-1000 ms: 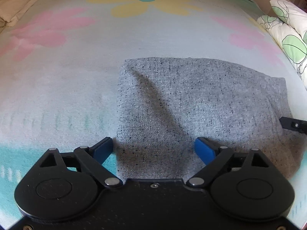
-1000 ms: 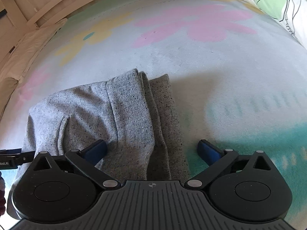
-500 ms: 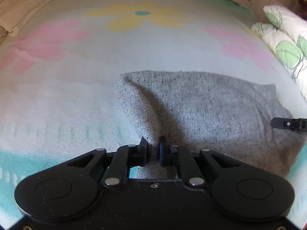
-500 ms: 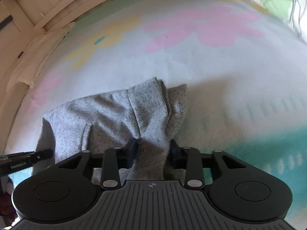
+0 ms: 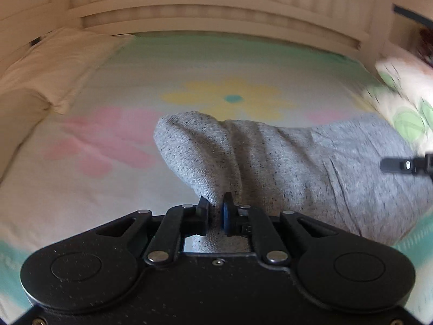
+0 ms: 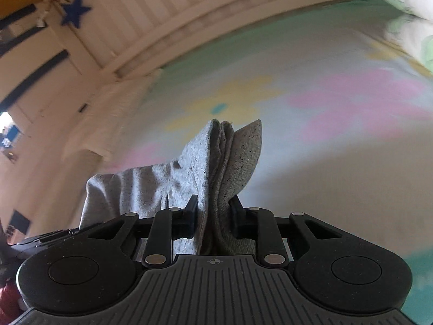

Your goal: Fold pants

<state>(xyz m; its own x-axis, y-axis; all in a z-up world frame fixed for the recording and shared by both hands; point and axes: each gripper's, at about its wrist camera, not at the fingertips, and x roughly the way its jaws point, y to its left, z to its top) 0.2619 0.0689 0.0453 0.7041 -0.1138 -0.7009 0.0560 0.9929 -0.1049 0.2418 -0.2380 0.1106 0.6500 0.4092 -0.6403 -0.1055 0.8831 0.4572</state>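
The grey speckled pants (image 5: 284, 157) are folded and hang lifted above the flowered bedspread (image 5: 113, 146). My left gripper (image 5: 216, 211) is shut on their near left edge, cloth pinched between the blue pads. In the right wrist view my right gripper (image 6: 212, 214) is shut on the stacked layers of the pants (image 6: 216, 162), which stand up in a peak between the fingers. The right gripper's tip (image 5: 406, 163) shows at the right edge of the left wrist view.
A cream pillow (image 5: 51, 65) lies at the bed's far left, and a white pillow with green leaves (image 5: 406, 108) at the right. A white wooden bed rail (image 5: 211, 8) runs along the back. A blue star (image 6: 75, 10) hangs on the wall.
Both grippers went from open to shut on the pants' near edge, then lifted it. The cameras now tilt up and show the bed rail.
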